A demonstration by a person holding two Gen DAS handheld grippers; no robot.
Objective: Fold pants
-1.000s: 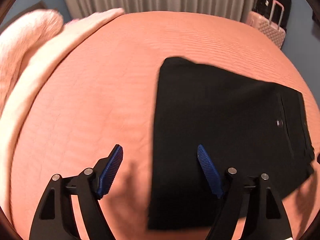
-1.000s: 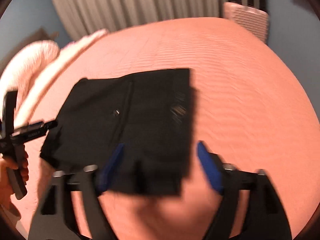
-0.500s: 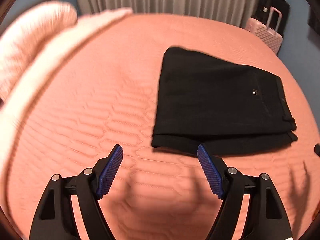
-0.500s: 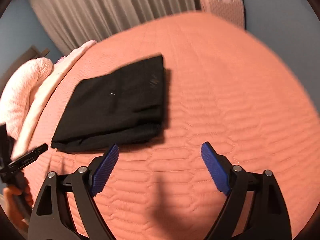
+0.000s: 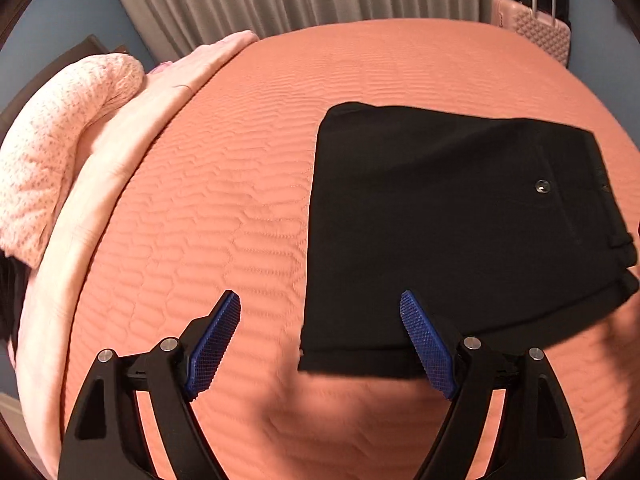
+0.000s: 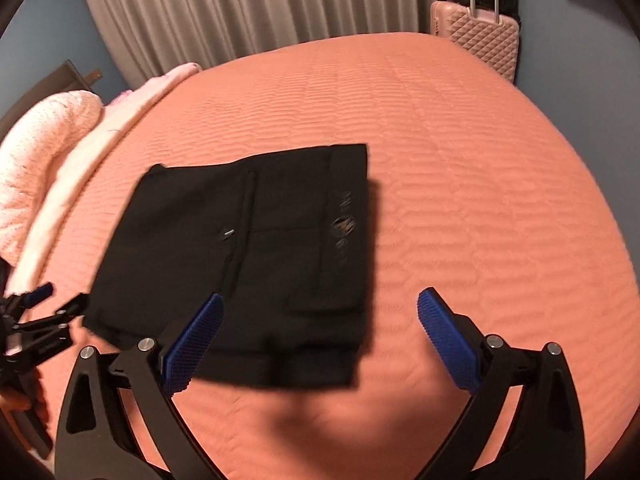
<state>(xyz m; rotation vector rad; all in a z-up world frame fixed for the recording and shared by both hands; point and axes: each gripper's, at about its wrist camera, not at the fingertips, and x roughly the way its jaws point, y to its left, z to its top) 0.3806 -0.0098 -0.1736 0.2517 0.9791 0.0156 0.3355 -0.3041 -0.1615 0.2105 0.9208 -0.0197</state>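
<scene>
I see the pants [image 5: 460, 220] folded flat in a neat block on the bed [image 5: 240, 200]. L gripper [image 5: 320, 344] and R gripper [image 6: 320, 340] are both opening wide, nothing in them. Looks done, maybe one more fold.

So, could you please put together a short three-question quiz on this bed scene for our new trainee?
1. True or false: the black pants lie as a folded rectangle on the orange bedspread.
2. Multiple choice: what stands beyond the far corner of the bed? A) a pink suitcase B) a green chair C) a floor lamp
3. Short answer: is any cloth pinched between the fingers of the left gripper or the right gripper?

Key
1. True.
2. A.
3. No; both sets of fingers are spreading wider, with nothing pinched.
</scene>
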